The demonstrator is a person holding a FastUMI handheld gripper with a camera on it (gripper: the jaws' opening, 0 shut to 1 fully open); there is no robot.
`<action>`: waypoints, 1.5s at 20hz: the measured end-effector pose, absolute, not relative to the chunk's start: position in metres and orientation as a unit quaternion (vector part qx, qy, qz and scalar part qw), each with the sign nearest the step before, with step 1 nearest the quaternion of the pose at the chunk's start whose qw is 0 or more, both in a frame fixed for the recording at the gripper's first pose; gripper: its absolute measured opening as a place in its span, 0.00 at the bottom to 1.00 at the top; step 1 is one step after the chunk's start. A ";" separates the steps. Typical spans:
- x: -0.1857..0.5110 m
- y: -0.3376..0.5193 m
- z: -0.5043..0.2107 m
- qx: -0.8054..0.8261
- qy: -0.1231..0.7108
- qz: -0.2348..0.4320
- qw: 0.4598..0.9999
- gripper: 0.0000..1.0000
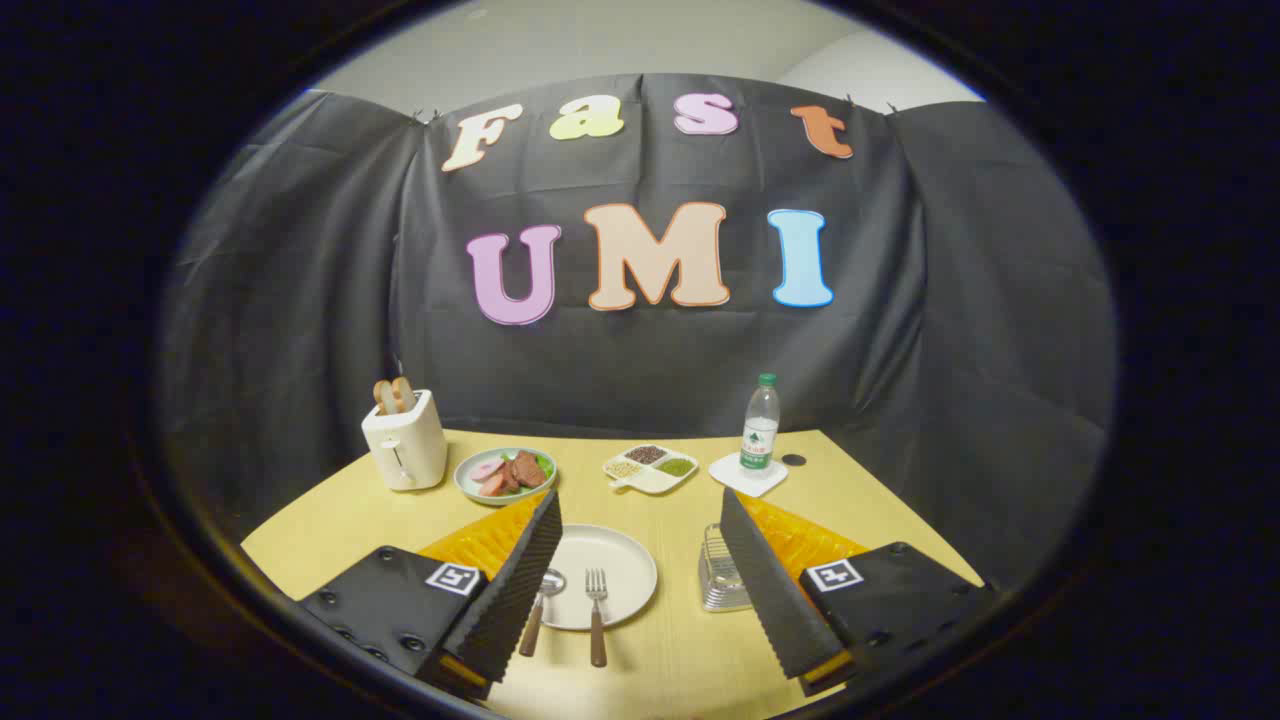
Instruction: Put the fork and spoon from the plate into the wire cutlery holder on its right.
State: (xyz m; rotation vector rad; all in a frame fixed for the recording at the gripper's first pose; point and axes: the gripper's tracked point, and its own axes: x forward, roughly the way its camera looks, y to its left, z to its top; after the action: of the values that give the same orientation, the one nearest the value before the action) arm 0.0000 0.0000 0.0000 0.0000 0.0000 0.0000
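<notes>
A pale round plate (610,565) lies on the yellow table between my fingers. A fork (597,605) with a brown handle rests on it, tines away from me, handle hanging over the near rim. To the fork's left lies a spoon (540,602) with a brown handle, close to my left finger (515,590). The wire cutlery holder (718,570) stands just right of the plate, partly hidden behind my right finger (770,590). My gripper (640,545) hovers above the table, open wide, with nothing between the fingers.
Beyond the plate stand a white toaster (405,440) with bread, a plate of sliced food (505,472), a divided dish of grains (650,468) and a water bottle (760,425) on a white coaster. A small dark disc (794,460) lies near the bottle.
</notes>
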 end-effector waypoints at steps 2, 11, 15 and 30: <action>0.000 0.000 -0.001 0.004 0.000 -0.001 1.000 1.00; 0.004 0.002 -0.011 0.003 0.019 0.001 1.000 1.00; 0.005 0.003 -0.011 0.005 0.020 0.002 1.000 1.00; 0.031 0.020 -0.044 0.028 0.145 0.081 0.986 1.00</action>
State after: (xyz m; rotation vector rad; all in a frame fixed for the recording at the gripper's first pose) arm 0.0308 0.0202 -0.0442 0.0564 0.2906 0.1619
